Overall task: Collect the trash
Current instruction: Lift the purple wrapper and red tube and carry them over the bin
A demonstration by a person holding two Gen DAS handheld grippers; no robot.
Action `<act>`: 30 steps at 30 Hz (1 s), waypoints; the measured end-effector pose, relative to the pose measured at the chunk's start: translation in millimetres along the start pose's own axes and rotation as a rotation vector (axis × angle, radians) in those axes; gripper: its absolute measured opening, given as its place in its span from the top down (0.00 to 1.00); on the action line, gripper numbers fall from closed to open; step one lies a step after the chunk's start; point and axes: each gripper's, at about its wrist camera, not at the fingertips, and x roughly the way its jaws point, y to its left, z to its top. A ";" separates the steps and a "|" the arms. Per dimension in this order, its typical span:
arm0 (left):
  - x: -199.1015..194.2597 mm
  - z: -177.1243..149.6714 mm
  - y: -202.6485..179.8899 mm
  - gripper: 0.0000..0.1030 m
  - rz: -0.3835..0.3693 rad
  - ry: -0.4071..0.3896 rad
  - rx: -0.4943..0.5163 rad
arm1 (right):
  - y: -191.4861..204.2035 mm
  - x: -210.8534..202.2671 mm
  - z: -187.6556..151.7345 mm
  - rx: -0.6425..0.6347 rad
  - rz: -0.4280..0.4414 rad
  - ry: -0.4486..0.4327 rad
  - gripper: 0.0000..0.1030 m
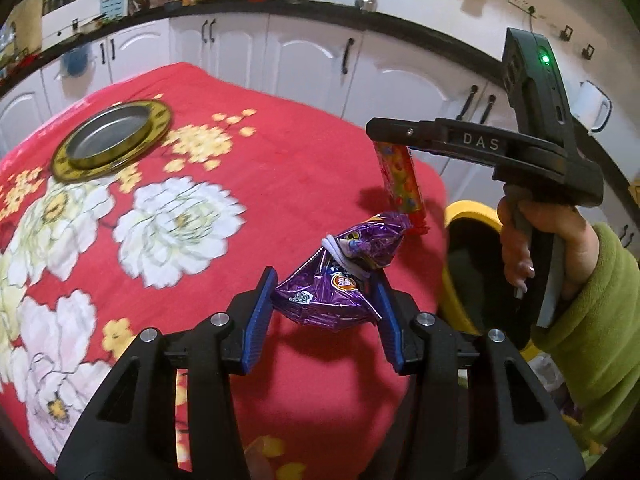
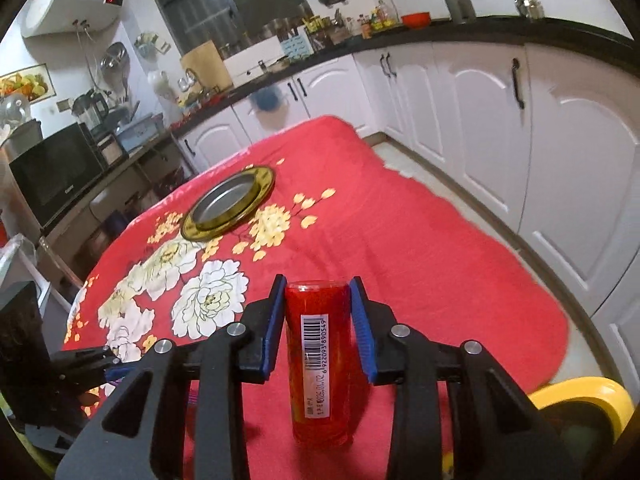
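My left gripper (image 1: 326, 284) is shut on a crumpled purple snack wrapper (image 1: 332, 280) and holds it above the red flowered tablecloth (image 1: 248, 160). My right gripper (image 2: 318, 294) is shut on a red candy tube (image 2: 320, 360) with a barcode label. In the left wrist view the right gripper (image 1: 390, 140) holds the tube (image 1: 402, 184) hanging down near the table's right edge, beside a yellow-rimmed trash bin (image 1: 470, 216). The bin's yellow rim (image 2: 580, 394) shows at the lower right of the right wrist view.
A round metal plate with a gold rim (image 1: 112, 140) lies on the far left of the table; it also shows in the right wrist view (image 2: 228, 202). White kitchen cabinets (image 2: 560, 152) and a dark counter stand behind and to the right of the table.
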 end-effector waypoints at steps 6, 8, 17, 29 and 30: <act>4.1 11.1 -31.8 0.62 -0.054 -0.022 0.022 | -17.9 -41.9 -2.6 0.021 -0.023 -0.058 0.70; 5.0 14.5 -44.4 0.62 -0.076 -0.030 0.035 | -22.9 -55.1 -5.0 0.029 -0.032 -0.075 0.70; 8.2 21.0 -96.7 0.62 -0.151 -0.043 0.105 | -49.0 -117.4 -18.1 0.064 -0.095 -0.149 0.70; 15.1 15.0 -148.5 0.62 -0.209 -0.023 0.190 | -73.8 -166.1 -43.7 0.101 -0.169 -0.195 0.70; 16.0 14.3 -152.5 0.62 -0.212 -0.020 0.199 | -76.5 -169.8 -46.2 0.109 -0.174 -0.201 0.70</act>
